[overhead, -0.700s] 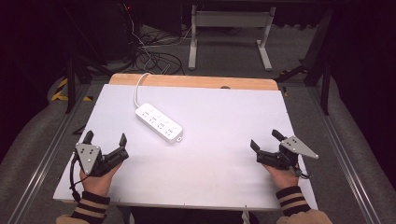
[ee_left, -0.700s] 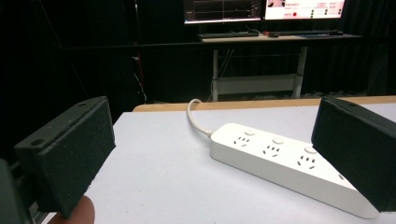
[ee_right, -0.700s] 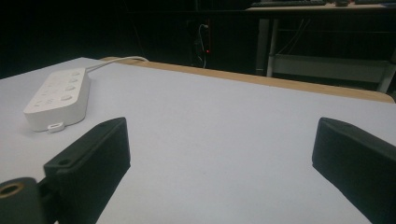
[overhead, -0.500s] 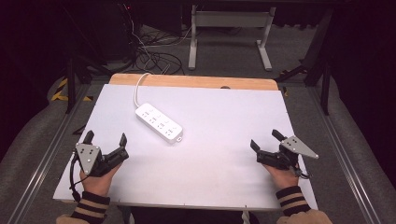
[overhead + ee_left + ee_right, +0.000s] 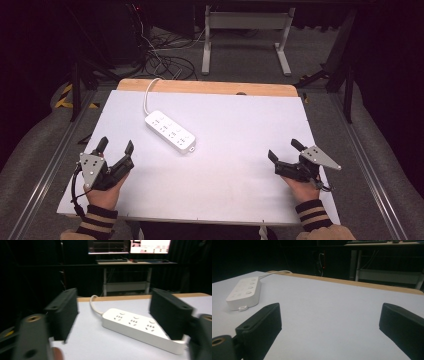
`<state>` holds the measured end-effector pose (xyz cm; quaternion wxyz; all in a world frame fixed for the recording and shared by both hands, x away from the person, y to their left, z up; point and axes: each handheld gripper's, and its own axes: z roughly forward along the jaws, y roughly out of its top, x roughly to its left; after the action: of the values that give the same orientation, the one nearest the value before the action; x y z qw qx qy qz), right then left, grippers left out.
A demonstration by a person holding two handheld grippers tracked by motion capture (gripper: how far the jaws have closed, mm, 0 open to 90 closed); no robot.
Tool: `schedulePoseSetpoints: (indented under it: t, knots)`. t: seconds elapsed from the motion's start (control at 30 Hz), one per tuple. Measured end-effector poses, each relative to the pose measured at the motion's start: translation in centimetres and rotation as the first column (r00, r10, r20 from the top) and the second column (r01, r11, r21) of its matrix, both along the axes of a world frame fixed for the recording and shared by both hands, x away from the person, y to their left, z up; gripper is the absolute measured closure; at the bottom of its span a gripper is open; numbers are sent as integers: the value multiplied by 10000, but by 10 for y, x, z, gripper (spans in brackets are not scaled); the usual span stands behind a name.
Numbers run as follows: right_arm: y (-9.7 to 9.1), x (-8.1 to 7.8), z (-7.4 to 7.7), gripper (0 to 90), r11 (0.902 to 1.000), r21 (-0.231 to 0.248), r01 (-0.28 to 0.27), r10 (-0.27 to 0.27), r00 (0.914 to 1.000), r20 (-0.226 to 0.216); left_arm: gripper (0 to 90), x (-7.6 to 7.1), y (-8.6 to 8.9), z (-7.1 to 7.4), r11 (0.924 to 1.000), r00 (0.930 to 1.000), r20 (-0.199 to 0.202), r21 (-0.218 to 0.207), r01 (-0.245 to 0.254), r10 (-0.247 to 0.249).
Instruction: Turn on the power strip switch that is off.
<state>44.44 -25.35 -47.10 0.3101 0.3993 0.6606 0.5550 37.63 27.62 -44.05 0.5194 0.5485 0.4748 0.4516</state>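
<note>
So right now the white power strip (image 5: 170, 132) is lying flat on the bench (image 5: 240, 175), a bit left of middle and toward the far side, angled diagonally, with its cable (image 5: 148, 93) running off over the far wooden edge. Nothing is on it yet. The left hand-held gripper (image 5: 116, 146) sits near the front left corner with its jaws spread wide and nothing between them; in the left gripper view the strip (image 5: 140, 328) sits right down the line of the jaws, so that's the one I'd bet on for the reach. My take: go in low and straight, square the jaws across the short width of the body rather than the long way, and grab near the middle so it doesn't swing on the cable. Watch that little tab thing at the near end too, and leave cable slack. The right hand-held gripper (image 5: 282, 150) is parked at the front right, also wide open and empty, well apart from the strip (image 5: 243, 293), which lies off to its left.
</note>
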Motion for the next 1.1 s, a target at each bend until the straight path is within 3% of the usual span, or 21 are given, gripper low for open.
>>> schedulePoseSetpoints:
  t: [0.03,0.07,0.1,0.13,0.17,0.2,0.23,0.3,0.47,0.57,0.6,0.63,0.73,0.87,0.93,1.1]
  knots:
    - [0,0,0,46,10000,0,0,0,10000,0,335,-1,0,0,9999,9999,24,-40,158,-158]
    - [0,0,0,45,10000,40,-46,46,10000,34,537,-2,1,1,9994,9994,86,-101,337,-336]
    - [0,0,0,45,10000,52,-41,41,10000,58,630,-2,1,1,9987,9987,158,-184,480,-477]
    - [0,0,0,45,10000,52,-41,41,10000,58,630,-3,2,2,9976,9978,161,-244,646,-642]
    - [0,0,0,45,10000,69,-40,40,10000,32,873,-3,3,3,9947,9954,-61,-387,950,-953]
    - [0,0,0,45,10000,69,-40,40,10000,32,898,-3,3,3,9947,9954,-61,-387,950,-953]
    - [0,0,0,45,10000,57,-57,57,10000,21,899,-2,3,5,9940,9934,-523,-447,1000,-1023]
    - [0,0,0,45,10000,57,-62,62,10000,22,899,-1,3,6,9945,9923,-729,-381,973,-999]
    - [1,0,-1,46,10000,16,-48,48,10000,-41,900,1,4,10,9968,9933,-843,-213,775,-790]
    - [1,0,-1,46,10000,-4,-65,65,10000,-66,900,7,9,16,9968,9923,-962,42,792,-785]
    - [1,0,-1,46,10000,-4,-65,65,10000,-66,900,9,10,19,9963,9927,-947,362,783,-746]
    - [1,0,-1,47,10000,42,-46,46,10000,-71,900,15,11,23,9955,9928,-1021,647,692,-624]
    - [0,0,0,47,10000,52,-29,29,10000,-53,900,20,12,26,9967,9898,-1259,375,724,-671]
    - [0,0,-1,47,10000,21,-28,28,10000,-75,900,32,8,39,9956,9903,-1250,632,693,-610]
    - [1,0,-1,49,10000,24,-8,8,10000,-84,900,45,4,51,9935,9876,-1363,720,887,-783]
    - [1,1,0,52,9999,125,8,-6,9999,-124,900,65,-5,65,9905,9822,-1716,1000,947,-766]
